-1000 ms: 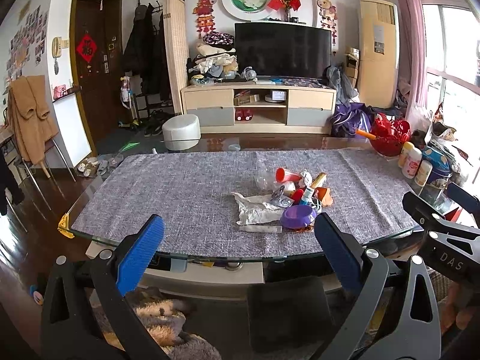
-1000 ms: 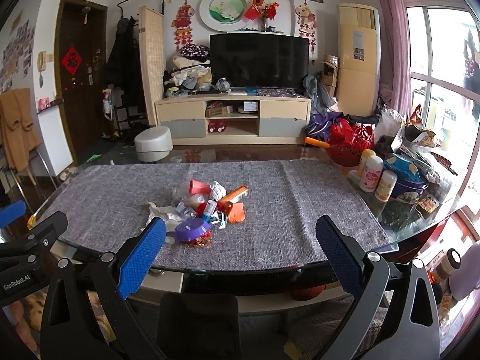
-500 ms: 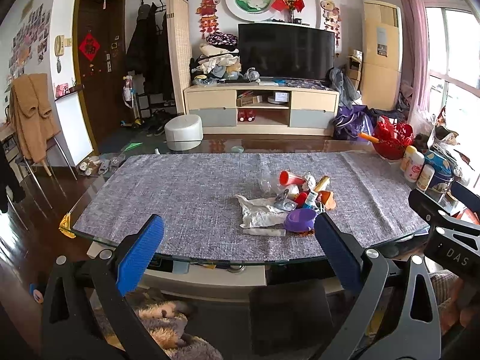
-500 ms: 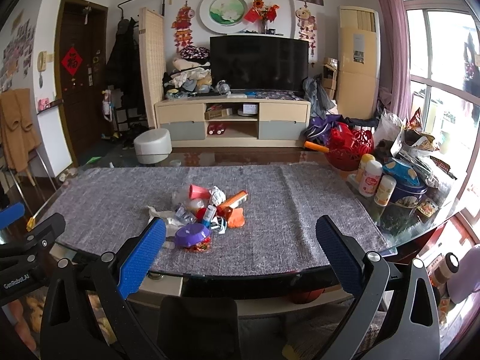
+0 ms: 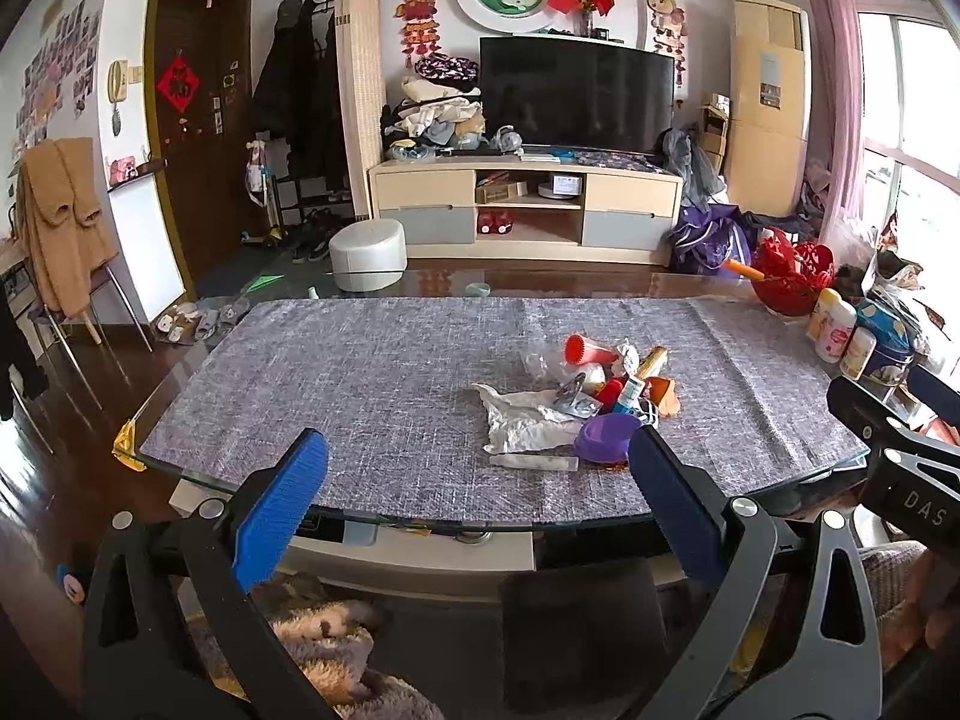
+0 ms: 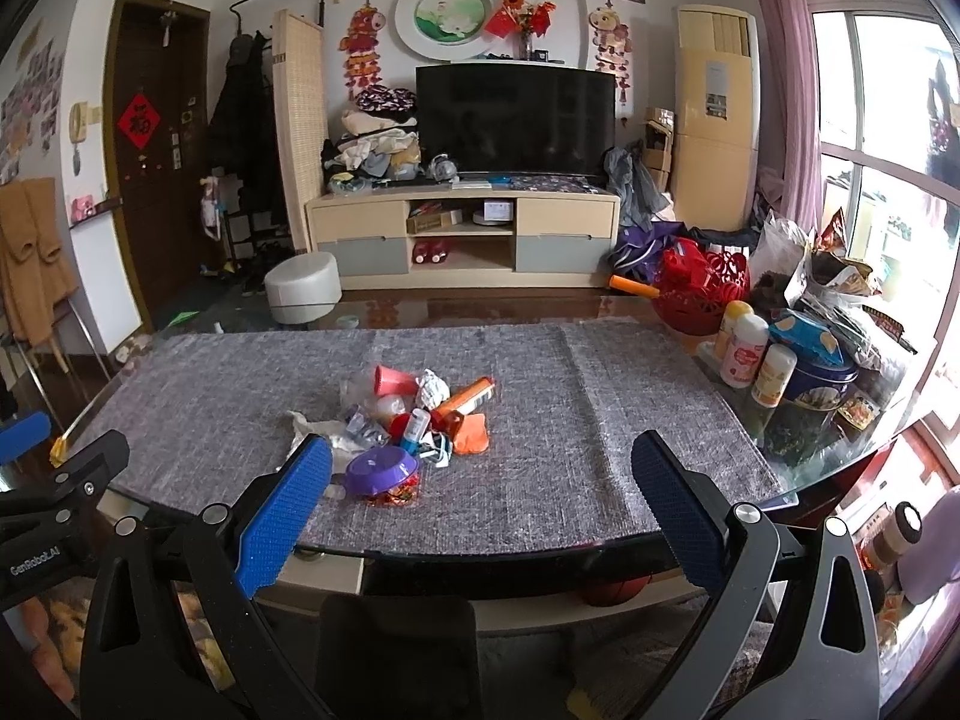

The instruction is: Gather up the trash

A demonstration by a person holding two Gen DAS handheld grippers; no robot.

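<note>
A pile of trash (image 5: 591, 399) (image 6: 414, 420) lies on the grey table mat (image 5: 372, 384) (image 6: 570, 420): crumpled white paper (image 5: 522, 420), a purple lid (image 5: 606, 441) (image 6: 381, 468), a red cup (image 5: 585, 351) (image 6: 393, 381), an orange tube (image 6: 471, 396) and small wrappers. My left gripper (image 5: 477, 492) is open at the table's near edge, left of the pile, with nothing between its fingers. Right of the pile, my right gripper (image 6: 480, 492) also hangs open and empty at that edge.
At the table's right end stand a red basket (image 6: 702, 294), bottles (image 6: 744, 351), a blue tin (image 6: 816, 384) and snack bags. A dark chair back (image 6: 396, 654) sits below the grippers. A white stool (image 5: 366, 252), a TV cabinet and a clothes-draped chair (image 5: 60, 228) lie beyond.
Both grippers have drifted forward and slightly up toward the table, so the trash pile looks a little closer. Both remain open.
</note>
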